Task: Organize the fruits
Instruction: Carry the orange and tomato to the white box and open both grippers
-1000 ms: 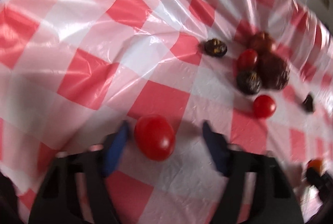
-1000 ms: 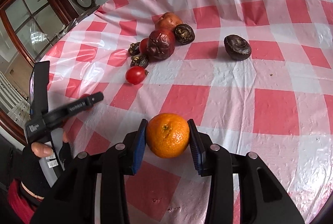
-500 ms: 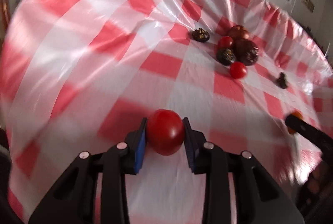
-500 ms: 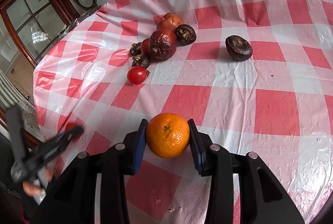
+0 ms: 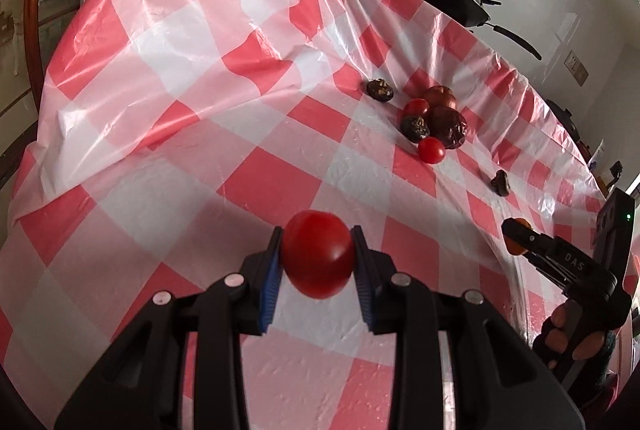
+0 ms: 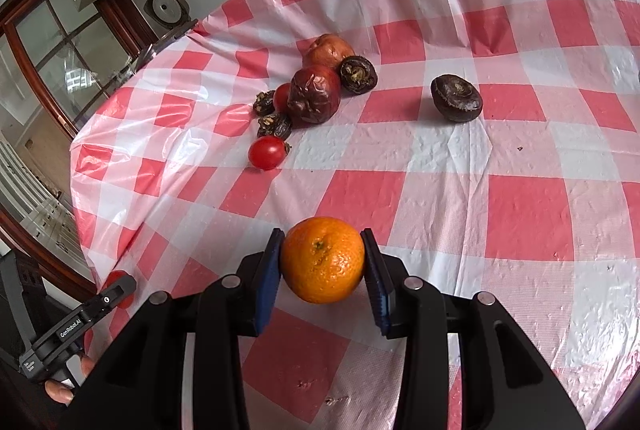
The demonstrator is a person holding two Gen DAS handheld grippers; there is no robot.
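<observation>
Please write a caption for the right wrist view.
Right hand-held gripper clamps a round orange tangerine above the red-and-white checked plastic tablecloth.

Bright daylight, glossy tablecloth [image 5: 248,134] glare, fisheye-warped edges

fruit cluster [image 6: 316,90] on tablecloth [image 6: 520,190]; lone fruit [image 6: 456,97] right of it.

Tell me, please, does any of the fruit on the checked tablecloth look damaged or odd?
Yes. In the cluster, the large dark red fruit looks shrivelled and wrinkled, and the dark fruits around it look blackened. The small tomato looks sound.
</observation>
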